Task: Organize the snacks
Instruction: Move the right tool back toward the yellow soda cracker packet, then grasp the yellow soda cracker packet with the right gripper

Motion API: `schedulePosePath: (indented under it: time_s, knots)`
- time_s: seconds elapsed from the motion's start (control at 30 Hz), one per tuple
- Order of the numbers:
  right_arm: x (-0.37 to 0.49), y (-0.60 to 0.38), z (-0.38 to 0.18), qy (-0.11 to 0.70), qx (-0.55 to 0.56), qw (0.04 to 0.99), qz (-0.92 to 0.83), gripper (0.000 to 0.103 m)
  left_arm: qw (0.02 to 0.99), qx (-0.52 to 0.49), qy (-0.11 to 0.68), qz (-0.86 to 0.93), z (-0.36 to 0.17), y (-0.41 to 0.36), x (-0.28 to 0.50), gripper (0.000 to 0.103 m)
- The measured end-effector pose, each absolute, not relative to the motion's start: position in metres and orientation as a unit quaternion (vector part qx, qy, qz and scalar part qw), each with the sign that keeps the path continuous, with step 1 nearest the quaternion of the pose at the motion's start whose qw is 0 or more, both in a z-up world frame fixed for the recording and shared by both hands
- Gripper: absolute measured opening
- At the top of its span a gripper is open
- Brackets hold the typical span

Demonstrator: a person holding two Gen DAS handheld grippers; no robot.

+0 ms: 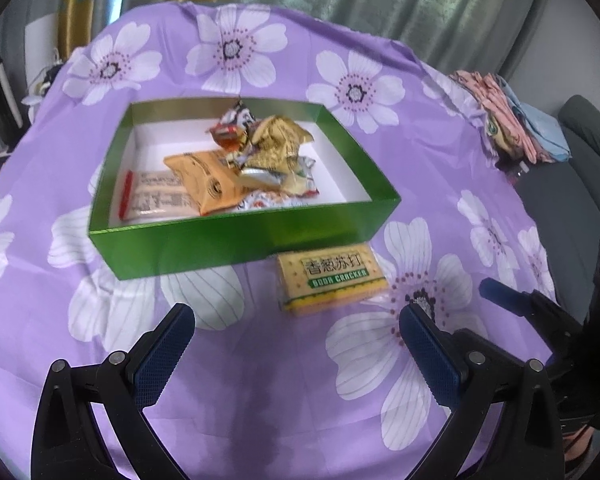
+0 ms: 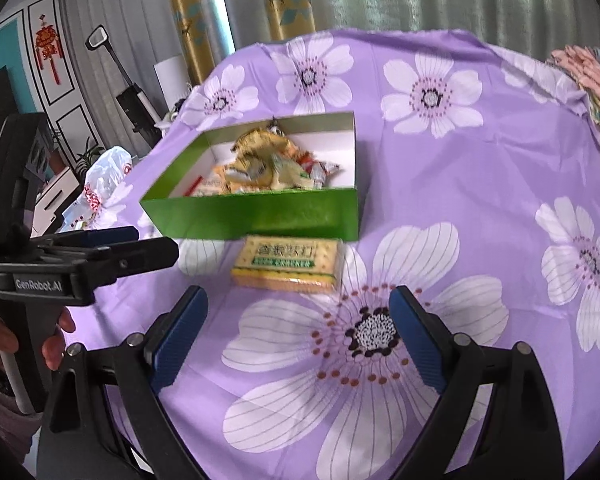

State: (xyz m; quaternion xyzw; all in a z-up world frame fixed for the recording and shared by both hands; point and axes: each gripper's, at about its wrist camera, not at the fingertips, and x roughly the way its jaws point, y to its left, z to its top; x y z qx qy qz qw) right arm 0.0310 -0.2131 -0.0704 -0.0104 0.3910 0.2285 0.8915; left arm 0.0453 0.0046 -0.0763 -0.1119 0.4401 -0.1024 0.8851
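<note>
A green box (image 1: pixel 228 240) (image 2: pixel 260 214) stands on the purple flowered cloth, holding several snack packets (image 1: pixel 236 168) (image 2: pixel 276 164) in gold, orange and white wrappers. In front of its near wall lies a yellow soda cracker pack (image 1: pixel 330 282) (image 2: pixel 288 264) on the cloth. My left gripper (image 1: pixel 296 320) hovers open just short of the pack, nothing between its blue pads. My right gripper (image 2: pixel 298 300) is open too, close behind the pack, empty. In the right wrist view, the left gripper (image 2: pixel 140 242) shows from the side, held by a hand (image 2: pixel 56 340).
Folded pink and blue fabrics (image 1: pixel 512 116) (image 2: pixel 592 84) lie at the cloth's far right edge. A white plastic bag (image 2: pixel 104 184) sits off the left edge. Curtains hang behind the table, and a grey sofa (image 1: pixel 580 184) stands to the right.
</note>
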Motion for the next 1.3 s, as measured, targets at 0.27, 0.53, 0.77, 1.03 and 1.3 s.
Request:
schedulePosePath:
  time_s: [0.27,0.53,0.77,1.03,1.3]
  knots:
    - [0.04,-0.21,-0.09,0.41,-0.016,0.882,0.23,0.093,0.872,-0.114,0.462,-0.114,-0.095,-0.001,0.058,0.102]
    - [0.05,-0.211,-0.105,0.423,-0.012,0.875,0.235,0.093,0.866,-0.112,0.472,-0.122,-0.106,-0.004,0.07,0.102]
    - [0.058,-0.215,-0.115,0.432,-0.007,0.869,0.241,0.093,0.859,-0.115,0.482,-0.13,-0.117,-0.008,0.079,0.102]
    - [0.069,-0.201,-0.124,0.435,-0.034,0.861,0.26,0.086,0.852,-0.127,0.488,-0.14,-0.13,-0.013,0.094,0.102]
    - [0.091,-0.191,-0.14,0.453,-0.065,0.848,0.269,0.074,0.849,-0.149,0.487,-0.143,-0.138,-0.016,0.107,0.102]
